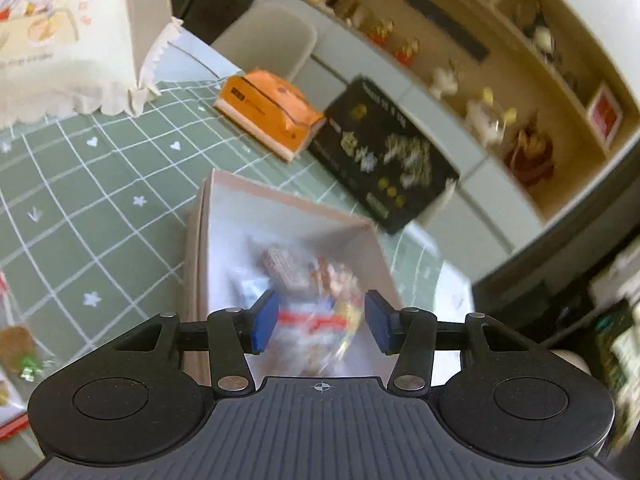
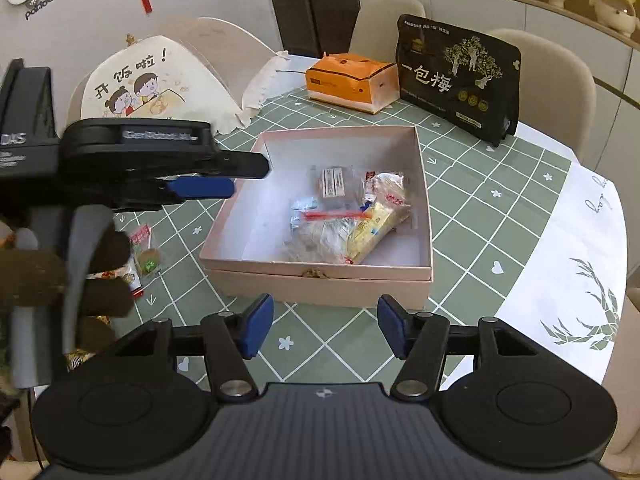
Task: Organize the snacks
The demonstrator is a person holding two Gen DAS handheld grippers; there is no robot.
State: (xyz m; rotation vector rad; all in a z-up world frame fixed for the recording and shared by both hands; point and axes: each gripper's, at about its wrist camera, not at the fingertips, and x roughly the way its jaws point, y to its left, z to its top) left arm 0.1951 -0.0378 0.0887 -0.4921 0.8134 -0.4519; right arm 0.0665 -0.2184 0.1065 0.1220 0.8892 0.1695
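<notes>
A pink open box (image 2: 320,280) sits on the green checked tablecloth and holds several wrapped snacks (image 2: 352,216). In the left wrist view my left gripper (image 1: 320,322) hovers over the box (image 1: 288,208), jaws open, with the blurred snacks (image 1: 312,280) below and nothing between the pads. From the right wrist view the left gripper (image 2: 240,178) reaches over the box's left rim. My right gripper (image 2: 325,326) stands open and empty just in front of the box's near wall. A few loose snack packets (image 2: 144,256) lie on the table left of the box.
Behind the box lie an orange tissue pack (image 2: 348,80) and a black pouch (image 2: 456,76). A folding food cover with a cartoon print (image 2: 152,84) stands at the back left. Chairs ring the round table, whose edge (image 2: 616,280) curves at right. Shelves with ornaments (image 1: 480,80) line the wall.
</notes>
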